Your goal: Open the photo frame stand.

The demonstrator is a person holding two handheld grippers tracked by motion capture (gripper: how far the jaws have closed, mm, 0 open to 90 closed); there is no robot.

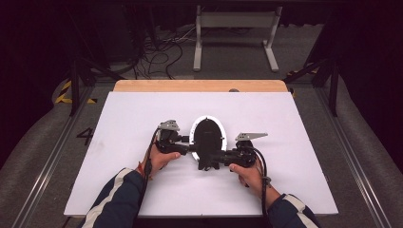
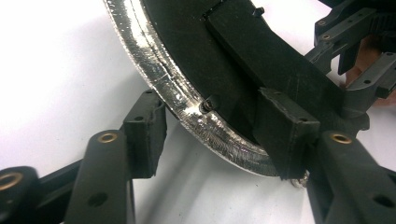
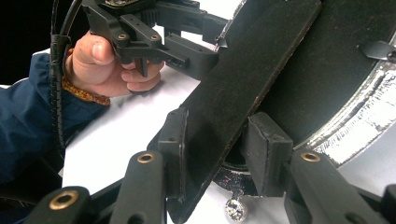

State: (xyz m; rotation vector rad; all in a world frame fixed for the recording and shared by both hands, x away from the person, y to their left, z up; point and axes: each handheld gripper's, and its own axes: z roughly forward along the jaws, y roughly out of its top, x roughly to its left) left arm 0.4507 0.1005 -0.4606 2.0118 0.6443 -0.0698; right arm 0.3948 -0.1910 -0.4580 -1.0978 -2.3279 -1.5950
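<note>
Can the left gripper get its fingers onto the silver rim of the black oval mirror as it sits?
Probably yes. The silver rim already lies between the left gripper fingers: one rests on the black back, the other is just clear of the edge, and nothing blocks the gap.

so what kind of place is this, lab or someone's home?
Most likely a lab or data-recording workspace, not a home. A white board covers a wooden table set between floor rails, loose cables lie on the floor behind, hazard tape marks the floor, and dark curtains surround it.

Left claw [image 1: 190,147] and right claw [image 1: 215,157] at black oval mirror [image 1: 207,133] on white table [image 1: 142,118]
</note>
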